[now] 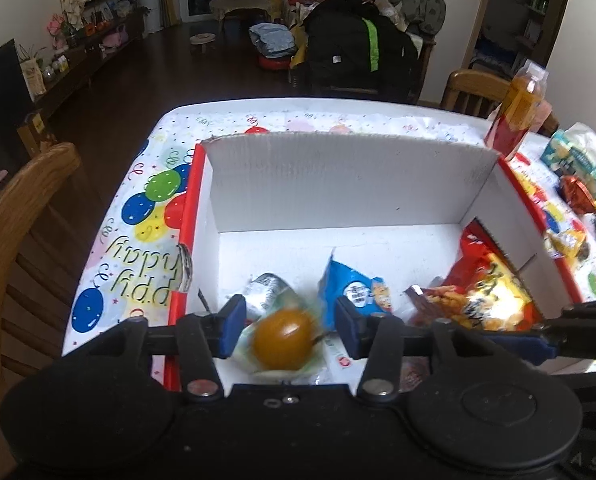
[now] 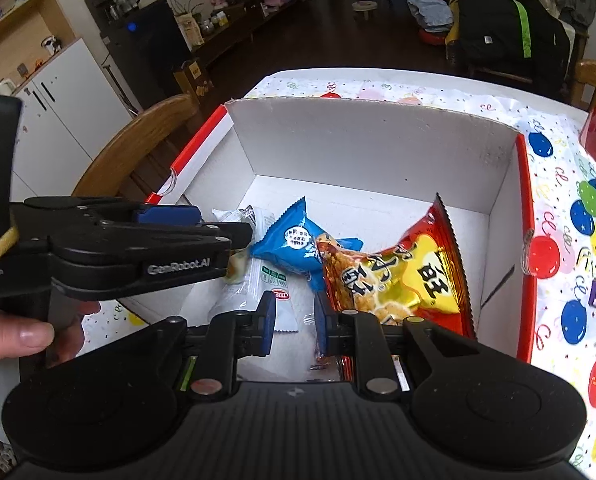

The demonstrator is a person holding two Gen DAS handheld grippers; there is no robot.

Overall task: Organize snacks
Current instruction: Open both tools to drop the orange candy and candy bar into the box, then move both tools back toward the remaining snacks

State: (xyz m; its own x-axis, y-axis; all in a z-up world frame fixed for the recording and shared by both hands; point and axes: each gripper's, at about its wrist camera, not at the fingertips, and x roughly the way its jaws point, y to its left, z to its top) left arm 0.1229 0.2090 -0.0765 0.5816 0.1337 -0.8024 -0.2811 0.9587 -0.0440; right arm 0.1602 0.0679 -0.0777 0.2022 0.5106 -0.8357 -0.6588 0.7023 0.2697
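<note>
The tabletop (image 1: 110,248) wears a white party cloth printed with coloured balloons and birthday lettering. On it stands a white cardboard box (image 1: 349,176) with red outer walls, open at the top. Inside the box lie a clear-wrapped brown egg snack (image 1: 284,338) at the near left, a blue snack packet (image 1: 353,292) in the middle, and a red-and-yellow chip bag (image 2: 409,276) leaning against the right wall.

The left hand-held gripper (image 1: 286,328) hangs over the near left of the box with its jaws apart, the egg snack lying between and below them. The right hand-held gripper (image 2: 296,322) hovers over the near middle of the box, jaws apart and empty.

Right of the box, on the cloth, are an orange-drink bottle (image 1: 517,108) and several loose small snacks (image 1: 577,196). Wooden chairs (image 1: 22,216) flank the tabletop. Beyond lies a dark-floored living room with a low cabinet (image 1: 82,68) along the left wall and a sofa heaped with dark clothes (image 1: 361,40).
</note>
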